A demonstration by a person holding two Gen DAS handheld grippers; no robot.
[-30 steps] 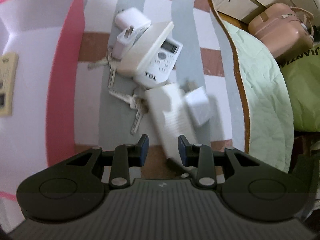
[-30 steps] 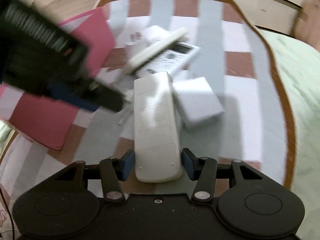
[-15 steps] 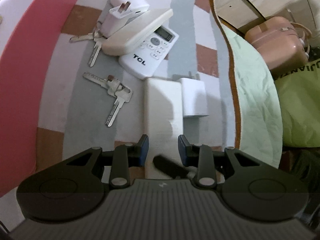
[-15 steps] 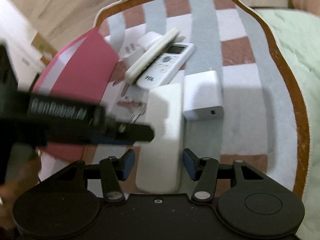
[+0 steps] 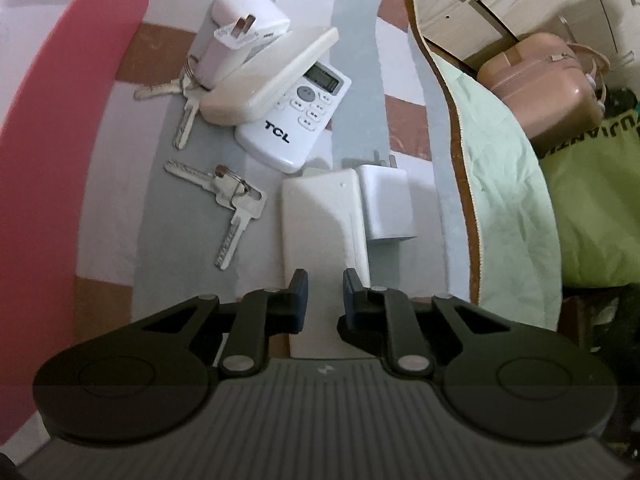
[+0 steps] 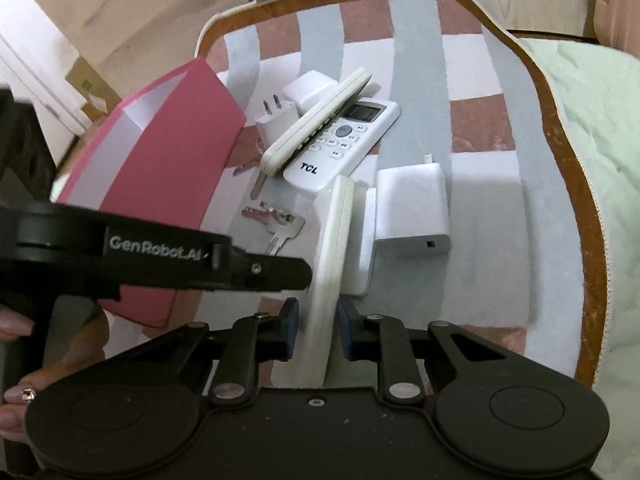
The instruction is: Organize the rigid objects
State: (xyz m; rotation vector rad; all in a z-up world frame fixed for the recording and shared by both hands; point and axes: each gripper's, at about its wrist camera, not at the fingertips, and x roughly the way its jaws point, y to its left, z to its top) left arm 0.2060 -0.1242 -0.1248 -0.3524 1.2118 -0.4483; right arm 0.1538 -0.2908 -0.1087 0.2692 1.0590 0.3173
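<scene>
A long white remote (image 6: 332, 256) stands on its edge between the pads of my right gripper (image 6: 318, 328), which is shut on it; it also shows in the left wrist view (image 5: 322, 220). My left gripper (image 5: 323, 294) hovers above that remote's near end, jaws narrowly apart and empty. A TCL remote (image 5: 294, 128) lies beyond with a cream remote (image 5: 268, 76) leaning across it. Two white chargers (image 5: 244, 36) sit behind them, and another charger (image 5: 386, 204) lies right of the held remote. Two key bunches (image 5: 228, 204) lie left.
A pink open box (image 6: 168, 184) stands at the left on the striped table cloth (image 6: 480, 208). The table's brown rim (image 6: 576, 184) curves along the right, with green bedding (image 6: 608, 140) and a pink case (image 5: 540, 80) beyond it.
The long white remote has turned from lying flat to standing on its edge as my right gripper closed on it. My left gripper has drawn back slightly from the pile.
</scene>
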